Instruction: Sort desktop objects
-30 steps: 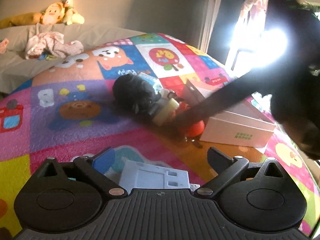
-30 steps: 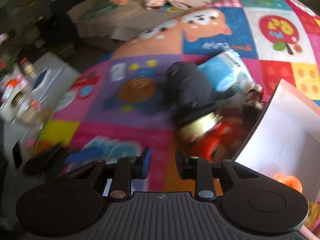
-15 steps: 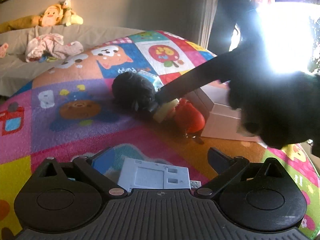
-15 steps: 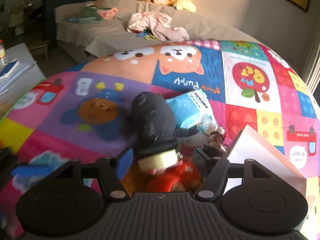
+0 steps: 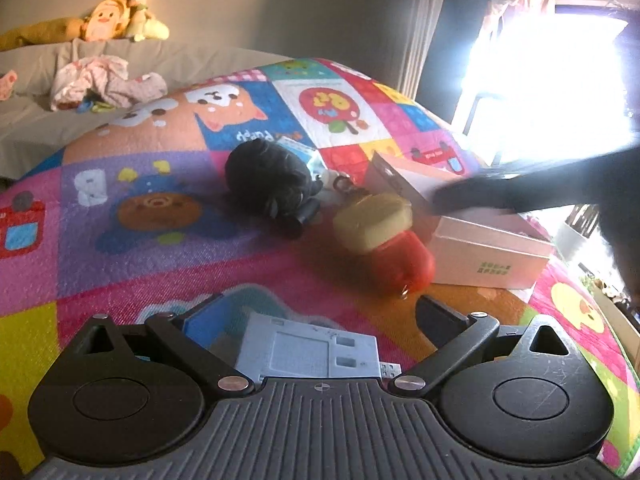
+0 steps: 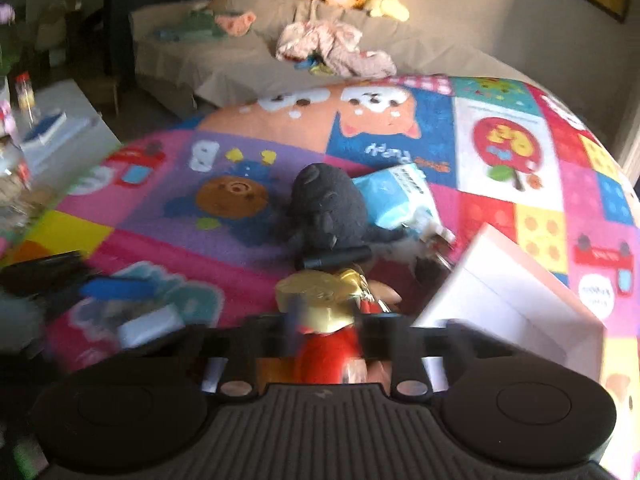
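Observation:
A red toy with a tan cap [image 5: 384, 240] hangs tilted just above the colourful play mat, beside an open white box [image 5: 488, 248]. My right gripper [image 6: 326, 336] is shut on this red toy [image 6: 324, 344]; the view is blurred. A black plush toy [image 5: 268, 180] and a light blue packet [image 6: 394, 196] lie behind it, with a black marker [image 6: 336, 258] in front of the plush. My left gripper [image 5: 316, 316] is open above a pale blue flat device [image 5: 312, 352] on the mat, not touching it.
The white box [image 6: 516, 300] stands open at the right, its lid raised. A beige sofa [image 6: 248, 56] with clothes and a plush toy lies beyond the mat. A low white table [image 6: 52, 136] with bottles stands at the left. A bright window glares at the right.
My right gripper closed on the red toy and lifted it off the mat, tilting it toward the box. My left gripper stayed open over the blue device.

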A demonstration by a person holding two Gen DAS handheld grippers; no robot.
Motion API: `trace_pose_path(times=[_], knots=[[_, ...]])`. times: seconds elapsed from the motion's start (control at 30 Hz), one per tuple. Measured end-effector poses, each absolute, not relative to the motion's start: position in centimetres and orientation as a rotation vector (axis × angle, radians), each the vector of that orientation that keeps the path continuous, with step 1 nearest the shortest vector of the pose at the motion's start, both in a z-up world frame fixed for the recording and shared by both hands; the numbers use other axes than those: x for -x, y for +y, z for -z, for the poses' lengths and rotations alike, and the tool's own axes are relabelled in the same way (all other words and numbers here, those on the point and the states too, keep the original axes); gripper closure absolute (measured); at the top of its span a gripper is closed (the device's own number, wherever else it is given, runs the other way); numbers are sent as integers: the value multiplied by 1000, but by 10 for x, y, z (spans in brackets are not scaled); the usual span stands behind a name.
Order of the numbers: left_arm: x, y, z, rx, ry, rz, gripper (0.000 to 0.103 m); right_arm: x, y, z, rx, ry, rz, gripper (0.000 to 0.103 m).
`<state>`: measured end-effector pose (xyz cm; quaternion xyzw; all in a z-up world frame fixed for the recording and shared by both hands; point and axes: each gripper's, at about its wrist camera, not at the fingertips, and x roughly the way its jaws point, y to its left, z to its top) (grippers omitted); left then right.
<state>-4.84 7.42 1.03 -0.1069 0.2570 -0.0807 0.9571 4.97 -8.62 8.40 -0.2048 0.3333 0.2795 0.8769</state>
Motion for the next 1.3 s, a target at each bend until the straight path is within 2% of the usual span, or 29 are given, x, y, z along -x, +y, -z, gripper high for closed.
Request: trace_pose_path(times=[0.13, 0.27, 0.33, 0.37, 0.4, 0.43, 0.67, 0.7, 0.73, 0.8, 0.9, 1.07, 1.3], knots=[[48, 73, -11, 210, 531, 160, 1, -18, -134, -103, 371, 702, -552, 98], [44, 67, -12, 173, 550, 142, 1, 1, -180, -98, 314, 713, -440, 95], [41, 59, -16, 122, 552, 140, 1, 7, -194, -89, 287, 711, -382, 76], [39, 55, -20, 95, 549, 141, 1, 11, -201, -82, 274, 697, -341, 52], [37, 50, -24, 65, 541, 151, 1, 16, -205, -77, 264, 680, -314, 35], [34, 43, -30, 38, 530, 167, 1, 20, -209, -71, 250, 659, -291, 31], [-7, -17, -39, -83, 567, 263, 3, 32, -231, -41, 54, 642, -224, 19], [-14, -24, -35, -112, 578, 262, 12, 32, -235, -39, 33, 642, -213, 18], [-22, -30, -30, -138, 598, 257, 26, 34, -237, -37, 22, 643, -204, 18], [-36, -35, -22, -164, 629, 236, 29, 38, -242, -34, 16, 638, -186, 15], [-46, -25, -18, -174, 640, 224, 45, 48, -249, -30, 35, 612, -162, 9], [-23, -3, -45, -249, 577, 190, 45, 53, -261, -20, 21, 616, -135, 8], [23, 11, -114, -363, 439, 202, 46, 48, -257, -4, -50, 655, -186, 8]])
